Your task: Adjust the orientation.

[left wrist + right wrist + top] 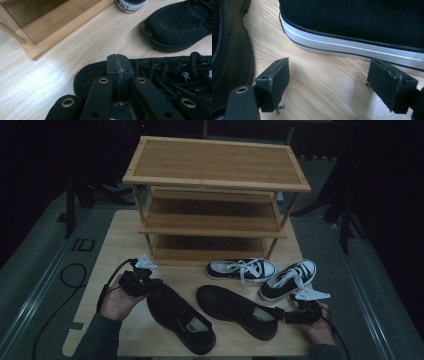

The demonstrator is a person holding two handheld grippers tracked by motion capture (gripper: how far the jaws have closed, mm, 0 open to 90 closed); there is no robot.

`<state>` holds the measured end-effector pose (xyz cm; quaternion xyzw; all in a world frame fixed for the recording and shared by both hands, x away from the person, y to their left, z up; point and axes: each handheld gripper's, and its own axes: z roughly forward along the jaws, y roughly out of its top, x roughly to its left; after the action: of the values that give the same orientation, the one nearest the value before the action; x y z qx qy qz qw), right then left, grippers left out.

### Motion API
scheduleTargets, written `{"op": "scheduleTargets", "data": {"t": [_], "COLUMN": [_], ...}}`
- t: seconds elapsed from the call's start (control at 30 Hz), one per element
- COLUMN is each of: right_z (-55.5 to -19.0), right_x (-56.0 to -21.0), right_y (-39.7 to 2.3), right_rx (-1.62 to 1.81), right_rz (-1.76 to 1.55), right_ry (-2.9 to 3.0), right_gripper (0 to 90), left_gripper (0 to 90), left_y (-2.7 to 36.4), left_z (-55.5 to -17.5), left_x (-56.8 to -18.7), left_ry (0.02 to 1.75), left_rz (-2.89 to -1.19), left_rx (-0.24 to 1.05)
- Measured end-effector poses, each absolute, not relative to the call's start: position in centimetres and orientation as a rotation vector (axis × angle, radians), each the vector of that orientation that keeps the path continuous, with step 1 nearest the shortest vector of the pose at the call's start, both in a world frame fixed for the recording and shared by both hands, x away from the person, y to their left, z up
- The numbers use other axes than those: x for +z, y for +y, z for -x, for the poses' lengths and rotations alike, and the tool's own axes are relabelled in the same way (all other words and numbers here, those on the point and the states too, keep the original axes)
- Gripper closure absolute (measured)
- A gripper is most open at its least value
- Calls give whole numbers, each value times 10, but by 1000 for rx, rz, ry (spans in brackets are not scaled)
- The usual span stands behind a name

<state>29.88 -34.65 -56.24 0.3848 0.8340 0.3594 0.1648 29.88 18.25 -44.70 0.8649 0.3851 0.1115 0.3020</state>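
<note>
High view: left gripper [141,282] sits at the far toe end of the near-left black shoe [181,317], jaws pressed together, nothing visibly pinched. Right gripper [292,316] is spread beside the other black shoe's [236,311] heel. Looks like pre-grasp; next, reopen and grab properly.

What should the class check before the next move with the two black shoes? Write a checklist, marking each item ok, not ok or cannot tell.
1. The left claw is shut: ok.
2. It pinches the left black shoe: cannot tell; the jaws meet over its toe.
3. The right claw is open: ok.
4. It holds the right black shoe: not ok; bare table lies between the jaws, sneaker just ahead.
5. The rack stands upright: ok.
</note>
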Motion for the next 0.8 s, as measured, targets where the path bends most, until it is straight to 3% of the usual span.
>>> {"op": "scheduleTargets", "data": {"t": [0.8], "right_z": [-299], "right_x": [-562], "right_y": [-346], "right_rx": [1024], "right_rz": [-1097], "right_ry": [2377], "right_gripper": [179], "left_gripper": [900], "left_y": [165], "left_z": [-294], "left_x": [-454], "left_ry": [963], "left_rz": [-2316], "left_rx": [200]}}
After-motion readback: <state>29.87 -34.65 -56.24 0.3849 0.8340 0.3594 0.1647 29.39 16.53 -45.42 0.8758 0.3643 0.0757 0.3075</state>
